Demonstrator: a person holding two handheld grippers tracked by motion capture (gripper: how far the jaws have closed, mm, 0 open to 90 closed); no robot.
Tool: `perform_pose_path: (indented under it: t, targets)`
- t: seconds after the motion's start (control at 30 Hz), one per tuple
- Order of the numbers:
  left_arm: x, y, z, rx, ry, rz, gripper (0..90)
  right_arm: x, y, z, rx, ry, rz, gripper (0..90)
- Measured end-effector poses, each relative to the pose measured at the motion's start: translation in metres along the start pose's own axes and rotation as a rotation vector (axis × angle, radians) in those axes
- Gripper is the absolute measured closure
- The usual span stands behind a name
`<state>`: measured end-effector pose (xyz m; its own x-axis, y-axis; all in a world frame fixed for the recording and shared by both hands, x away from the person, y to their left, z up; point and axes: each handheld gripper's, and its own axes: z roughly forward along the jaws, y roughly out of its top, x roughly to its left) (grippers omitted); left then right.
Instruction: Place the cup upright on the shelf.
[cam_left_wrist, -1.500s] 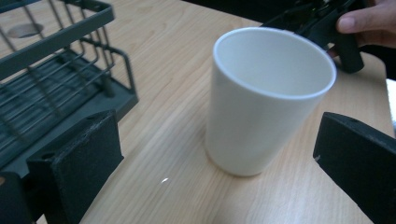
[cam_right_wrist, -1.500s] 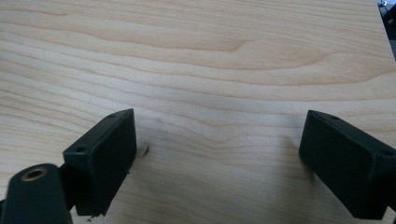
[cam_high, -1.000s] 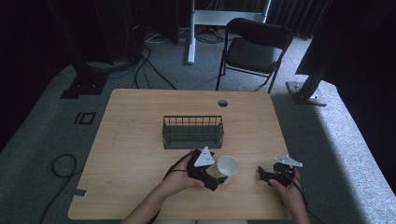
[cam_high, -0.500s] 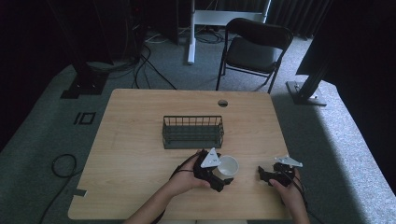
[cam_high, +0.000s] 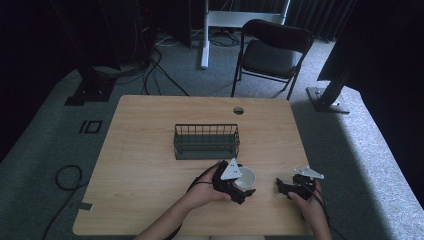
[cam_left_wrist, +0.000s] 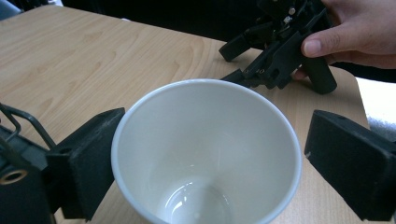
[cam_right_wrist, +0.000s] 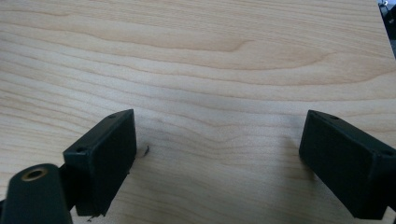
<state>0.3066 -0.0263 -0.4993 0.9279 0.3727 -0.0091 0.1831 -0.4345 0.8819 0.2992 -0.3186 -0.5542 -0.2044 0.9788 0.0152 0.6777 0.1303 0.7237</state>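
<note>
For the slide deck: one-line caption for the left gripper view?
Left gripper jaws, just closing, flank an upright empty white cup, right pad not touching; right gripper rests beyond.

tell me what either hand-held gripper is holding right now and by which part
Nothing is gripped yet. The left hand-held gripper, whose jaws have just been closing, straddles the white cup at its rim: the left pad touches, the right stands off. The right hand-held gripper is open over bare table.
</note>
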Motion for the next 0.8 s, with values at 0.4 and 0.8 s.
perform_pose_path:
  t: [0.4, 0.8]
  targets:
    - [-0.001, 0.006, -0.006, -0.009, 0.009, 0.006, 19.9, 0.000, 0.000, 0.000, 0.001, -0.001, -0.001, 10.7]
    - [0.001, 0.019, -0.021, -0.038, 0.016, 0.000, 20.1, 0.000, 0.000, 0.000, 0.002, -0.002, -0.001, 10.7]
